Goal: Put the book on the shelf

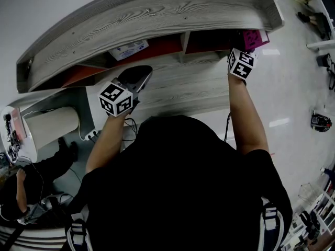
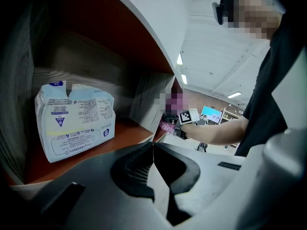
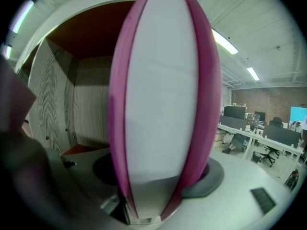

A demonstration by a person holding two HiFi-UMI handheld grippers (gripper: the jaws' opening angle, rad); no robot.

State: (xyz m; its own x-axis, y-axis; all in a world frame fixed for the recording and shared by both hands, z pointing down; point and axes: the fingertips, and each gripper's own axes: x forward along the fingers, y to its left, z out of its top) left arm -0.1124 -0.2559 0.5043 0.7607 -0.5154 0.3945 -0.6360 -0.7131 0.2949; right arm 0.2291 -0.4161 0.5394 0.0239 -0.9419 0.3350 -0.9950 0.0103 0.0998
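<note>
Pink covers and a white block of pages identify the book (image 3: 163, 95). It stands upright at the right-hand compartment (image 1: 214, 41) of the grey wood-grain shelf (image 1: 157, 12), with its page edge turned toward the right claw (image 3: 157, 190).

Right claw: the jaws are spread wide, one on either side of the book's lower end. The book rises from between them and fills the middle of the right gripper view, and the covers lie just beside the pads. In the head view the book appears as a pink patch at the shelf's right end, directly ahead of the right claw's marker cube (image 1: 241, 63).

Left claw (image 2: 153, 150): the jaws are closed together with nothing between them, and they point into the left-hand compartment (image 2: 120, 133). There a white-and-blue packet (image 2: 74, 121) stands on the red-brown floor, near the side wall.

An upright divider (image 1: 183, 45) separates the two compartments, so the left claw and the packet are well apart from the book. The person's right forearm (image 2: 220, 131) reaches toward the shelf on the far side of that divider.
</note>
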